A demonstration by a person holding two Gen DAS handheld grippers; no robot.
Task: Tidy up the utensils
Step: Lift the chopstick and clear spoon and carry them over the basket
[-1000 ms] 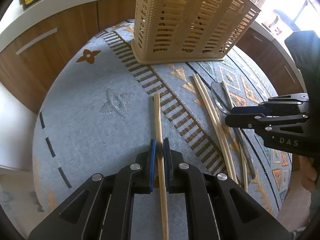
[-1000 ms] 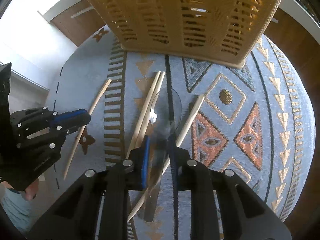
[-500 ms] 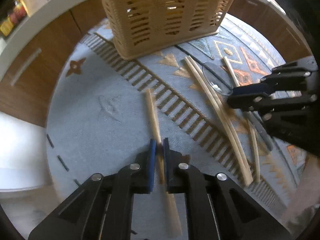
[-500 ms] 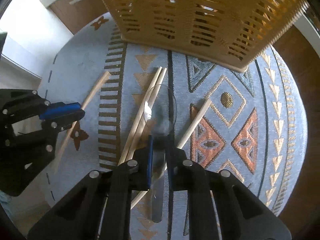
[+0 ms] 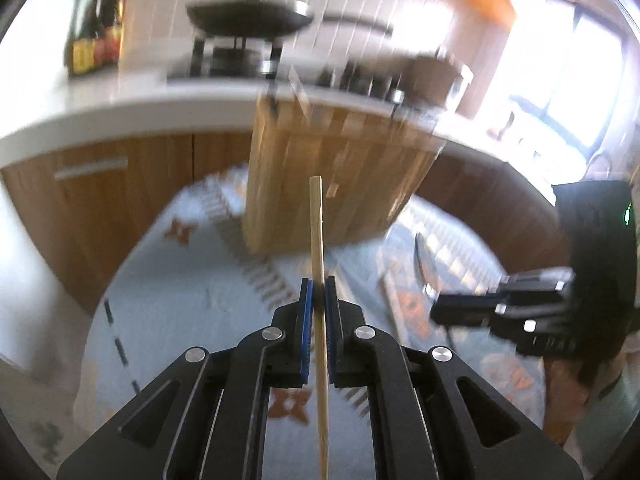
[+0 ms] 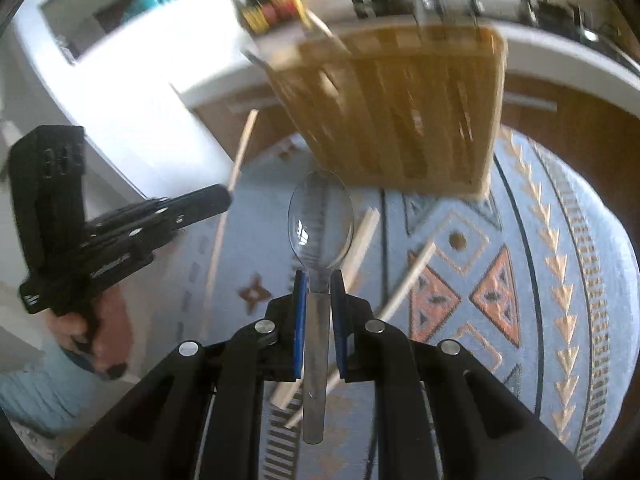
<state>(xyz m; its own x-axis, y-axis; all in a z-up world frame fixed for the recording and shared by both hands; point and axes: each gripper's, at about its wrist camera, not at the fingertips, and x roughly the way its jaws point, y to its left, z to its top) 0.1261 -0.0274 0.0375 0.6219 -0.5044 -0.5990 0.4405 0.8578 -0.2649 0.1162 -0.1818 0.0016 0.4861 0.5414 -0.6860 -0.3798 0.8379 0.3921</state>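
basket [image 5: 340,184] and stove [image 5: 248,20] smeared by blur; chopstick [image 5: 320,320] runs off the bottom edge

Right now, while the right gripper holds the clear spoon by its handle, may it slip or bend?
The clear spoon looks like thin glossy plastic, so probably light and somewhat slippery. The right gripper pinches only its narrow handle, so the bowl might pivot. It shows no sag, suggesting fair stiffness.

- Strong daylight floods in from the window [image 5: 576,80], washing it out.
- Motion blur smears the basket [image 5: 336,176] and counter [image 6: 132,64].
- Fisheye edges curve, darkening at the corners.
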